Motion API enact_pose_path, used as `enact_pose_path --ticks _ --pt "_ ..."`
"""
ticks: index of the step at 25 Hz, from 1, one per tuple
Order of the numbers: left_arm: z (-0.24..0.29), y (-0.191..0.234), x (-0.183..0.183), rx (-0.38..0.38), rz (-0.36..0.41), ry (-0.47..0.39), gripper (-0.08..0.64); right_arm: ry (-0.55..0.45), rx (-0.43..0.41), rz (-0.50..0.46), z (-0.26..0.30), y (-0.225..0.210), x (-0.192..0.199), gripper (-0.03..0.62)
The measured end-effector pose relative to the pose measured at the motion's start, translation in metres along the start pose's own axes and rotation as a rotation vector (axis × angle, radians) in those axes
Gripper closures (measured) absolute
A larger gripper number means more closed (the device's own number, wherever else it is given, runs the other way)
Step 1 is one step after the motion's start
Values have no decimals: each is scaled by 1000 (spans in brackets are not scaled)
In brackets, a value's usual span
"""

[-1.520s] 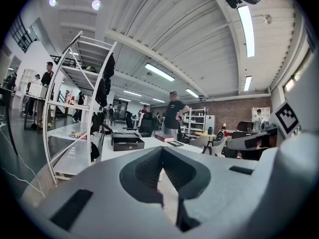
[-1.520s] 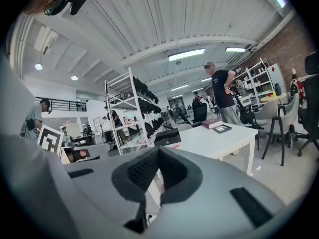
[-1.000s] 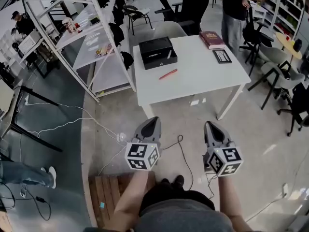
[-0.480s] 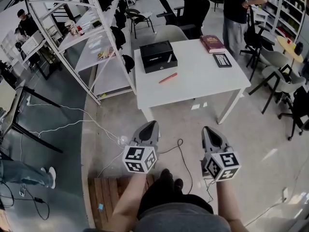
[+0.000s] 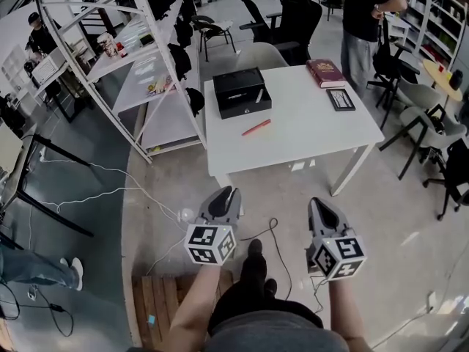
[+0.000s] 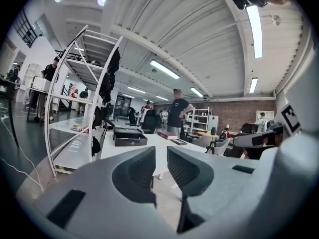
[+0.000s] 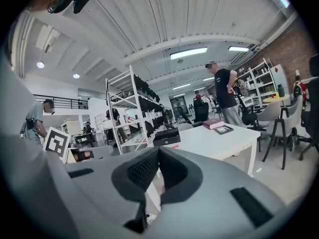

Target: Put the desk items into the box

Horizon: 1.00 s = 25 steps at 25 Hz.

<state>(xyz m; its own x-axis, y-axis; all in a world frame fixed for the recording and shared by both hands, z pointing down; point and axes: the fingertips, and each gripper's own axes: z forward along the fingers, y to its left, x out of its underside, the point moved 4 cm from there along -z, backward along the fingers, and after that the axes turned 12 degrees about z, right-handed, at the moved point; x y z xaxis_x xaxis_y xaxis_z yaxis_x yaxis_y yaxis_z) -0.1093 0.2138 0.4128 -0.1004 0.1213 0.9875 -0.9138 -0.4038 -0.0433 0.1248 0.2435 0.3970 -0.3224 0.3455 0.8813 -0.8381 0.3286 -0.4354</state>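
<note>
Box (image 5: 241, 92) holds nothing yet; pen (image 5: 256, 127) and book (image 5: 326, 72) lie outside it. Left gripper (image 5: 228, 192) is opening, empty. Right gripper (image 5: 319, 204) is pinched together, empty.

Left gripper (image 5: 229, 192) was pinched shut 1 second ago; now its jaws are opening, nothing between them. It and the right gripper (image 5: 317, 203) sit a bit lower in the head view, and 1 shoe (image 5: 254, 250) has stepped forward between them.
</note>
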Motion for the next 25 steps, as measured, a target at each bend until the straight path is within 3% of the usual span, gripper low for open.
enact_pose_path --ticks 14,25 --pt "84 64 3 6 -20 30 457 28 15 -8 94 -13 -25 588" --pt "157 118 12 58 -13 75 425 36 81 0 170 -25 -41 588"
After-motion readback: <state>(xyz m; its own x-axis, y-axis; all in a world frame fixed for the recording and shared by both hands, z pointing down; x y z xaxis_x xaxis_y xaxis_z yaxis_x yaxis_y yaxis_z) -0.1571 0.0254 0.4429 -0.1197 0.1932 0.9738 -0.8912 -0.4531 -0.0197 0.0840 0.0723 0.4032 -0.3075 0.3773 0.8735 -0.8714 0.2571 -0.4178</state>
